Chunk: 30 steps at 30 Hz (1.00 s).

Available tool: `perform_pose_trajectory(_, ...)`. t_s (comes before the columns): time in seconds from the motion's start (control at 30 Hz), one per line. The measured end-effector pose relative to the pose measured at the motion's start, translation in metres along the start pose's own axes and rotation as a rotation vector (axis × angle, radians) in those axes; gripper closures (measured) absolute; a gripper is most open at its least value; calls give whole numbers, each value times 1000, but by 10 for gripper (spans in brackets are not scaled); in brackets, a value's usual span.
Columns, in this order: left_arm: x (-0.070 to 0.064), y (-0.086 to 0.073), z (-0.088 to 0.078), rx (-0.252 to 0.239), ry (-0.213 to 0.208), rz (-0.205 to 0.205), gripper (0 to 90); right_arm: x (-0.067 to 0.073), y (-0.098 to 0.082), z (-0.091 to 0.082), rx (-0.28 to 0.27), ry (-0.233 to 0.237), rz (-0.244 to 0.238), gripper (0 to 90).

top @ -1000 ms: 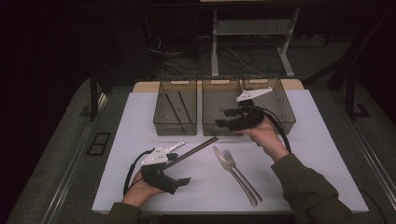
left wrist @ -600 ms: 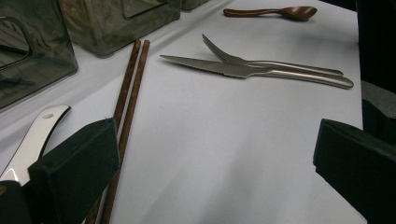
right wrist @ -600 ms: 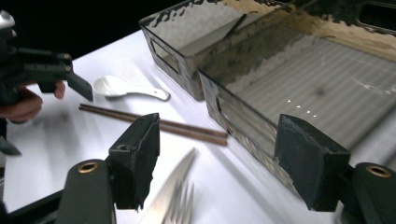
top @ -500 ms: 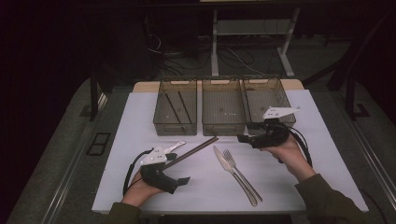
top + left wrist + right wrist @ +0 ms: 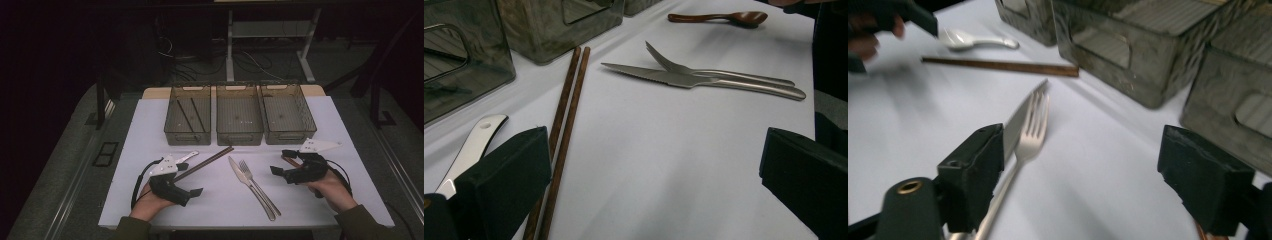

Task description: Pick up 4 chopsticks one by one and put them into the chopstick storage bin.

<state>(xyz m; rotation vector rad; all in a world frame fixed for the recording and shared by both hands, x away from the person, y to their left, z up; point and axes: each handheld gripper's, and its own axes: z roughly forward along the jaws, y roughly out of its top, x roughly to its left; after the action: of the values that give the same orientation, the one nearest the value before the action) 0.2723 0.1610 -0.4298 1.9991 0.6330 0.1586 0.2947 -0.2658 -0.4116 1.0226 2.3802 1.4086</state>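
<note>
White tabletop [image 5: 150, 130] carries everything; three mesh bins [image 5: 239, 120] stand in a row at the far side.

Left claw [image 5: 192, 194]: rests low on the tabletop in the person's left hand [image 5: 150, 197], jaws standing wide with nothing between them. In the left gripper view the bare sheet lies between the two black pads. A metal spoon [image 5: 471, 147] lies just outside the left-hand pad, and the pair of brown chopsticks [image 5: 566, 117] runs past that same pad's inner edge, close beside it; contact cannot be told. Ahead of the claw, well apart, a serrated knife [image 5: 649, 76] and a fork [image 5: 724, 76] lie together, touching. Beyond them, a dark wooden spoon [image 5: 719, 18].

Right claw [image 5: 280, 162]: held in the right hand [image 5: 332, 187], jaws just been opening and now wide, nothing between them. In the right gripper view the fork [image 5: 1030, 132] and knife [image 5: 1018, 117] lie just ahead of the left-hand pad, their handles passing under or beside it; no grip on either. Bins stand close ahead to the right of the claw. The wooden spoon sits just beside this claw in the high view, partly hidden.
</note>
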Motion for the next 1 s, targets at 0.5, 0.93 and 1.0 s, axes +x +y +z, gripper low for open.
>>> perform_pose_trajectory(0.5, 5, 6, -5, -4, 38, -3, 0, 1, -40, -22, 13, -63, 7, 166)
perform_pose_trajectory(0.93, 26, 18, -10, 2, 86, -11, 144, 8, -57, -33, 38, -66, 3, 166)
perform_pose_trajectory(1.0, 31, 19, -8, 14, 74, -22, 192, 8, -57, -32, 42, -65, 3, 166)
